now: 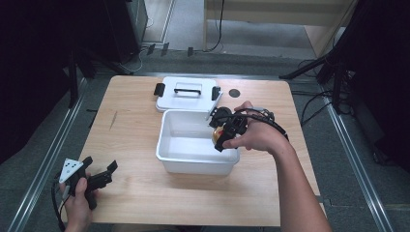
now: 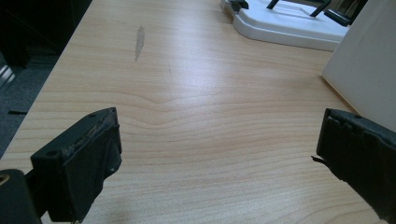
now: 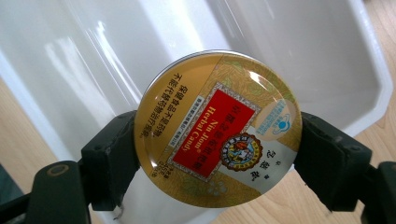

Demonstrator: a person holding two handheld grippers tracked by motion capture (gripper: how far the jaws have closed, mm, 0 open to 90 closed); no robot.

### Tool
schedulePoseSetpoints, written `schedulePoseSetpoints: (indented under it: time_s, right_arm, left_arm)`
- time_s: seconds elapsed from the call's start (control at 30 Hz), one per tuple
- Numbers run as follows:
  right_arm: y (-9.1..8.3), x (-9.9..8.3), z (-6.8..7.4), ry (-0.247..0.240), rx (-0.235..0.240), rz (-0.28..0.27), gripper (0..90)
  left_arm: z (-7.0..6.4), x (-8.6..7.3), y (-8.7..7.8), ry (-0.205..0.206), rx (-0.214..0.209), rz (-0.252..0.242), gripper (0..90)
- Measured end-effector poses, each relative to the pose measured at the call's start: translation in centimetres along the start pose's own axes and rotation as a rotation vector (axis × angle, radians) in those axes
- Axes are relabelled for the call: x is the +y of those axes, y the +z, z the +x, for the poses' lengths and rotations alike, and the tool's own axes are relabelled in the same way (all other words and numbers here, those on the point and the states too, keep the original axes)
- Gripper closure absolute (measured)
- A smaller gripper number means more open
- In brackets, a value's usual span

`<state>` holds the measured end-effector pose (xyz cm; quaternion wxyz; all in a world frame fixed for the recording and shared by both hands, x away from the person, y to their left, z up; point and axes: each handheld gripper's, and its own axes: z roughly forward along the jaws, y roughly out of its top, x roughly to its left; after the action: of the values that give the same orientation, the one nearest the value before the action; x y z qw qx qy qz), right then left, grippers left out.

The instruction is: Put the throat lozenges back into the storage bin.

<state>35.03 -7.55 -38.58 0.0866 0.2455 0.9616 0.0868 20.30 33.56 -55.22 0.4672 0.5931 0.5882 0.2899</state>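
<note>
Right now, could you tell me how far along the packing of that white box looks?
Done: the lid is off, lying behind the open white box. In hand: the right claw grips a round candy tin over the box. The left claw rests open and empty. Left, probably: dropping the tin in and refitting the lid.

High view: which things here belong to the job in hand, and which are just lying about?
In the job, as it looks:
- candy tin, clamped in the right gripper
- white bin, open, with the tin held over it
- lid, likely, lying behind the bin

Lying about or idle:
- left gripper, open over bare table
- black disc beside the lid
- stands and cables on the floor
</note>
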Motion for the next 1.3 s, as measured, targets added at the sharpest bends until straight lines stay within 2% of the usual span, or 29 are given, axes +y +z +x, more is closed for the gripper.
schedulePoseSetpoints:
  time_s: [0.13,0.23,0.77,0.83,0.93,1.1,1.3]
  right_arm:
    - [0.7,-0.3,-0.1,-0.022,-0.007,0.006,20.5]
    - [1.2,-0.5,-0.2,-0.035,0.006,-0.007,20.5]
    - [4.5,-0.7,-0.1,-0.024,0.036,0.028,20.4]
    - [4.8,-0.7,0.0,-0.032,0.024,0.034,20.3]
    - [4.8,-0.4,0.0,0.001,0.030,0.050,20.3]
    - [5.1,-0.2,0.3,-0.015,0.008,0.078,20.2]
    - [5.3,-0.2,0.4,-0.028,-0.011,0.082,21.2]
  left_arm:
    - [0.0,0.0,0.0,0.002,0.000,0.002,0.5]
    - [0.0,0.0,0.0,0.002,-0.001,0.002,0.4]
    - [0.0,0.0,0.0,0.002,-0.001,0.001,0.4]
    - [0.0,0.0,0.0,0.002,-0.001,0.002,0.4]
    - [0.0,0.0,0.0,0.002,0.000,0.002,0.4]
    - [0.0,0.0,0.0,0.002,0.000,0.002,0.4]
    - [0.0,0.0,0.0,0.002,-0.001,0.001,0.4]
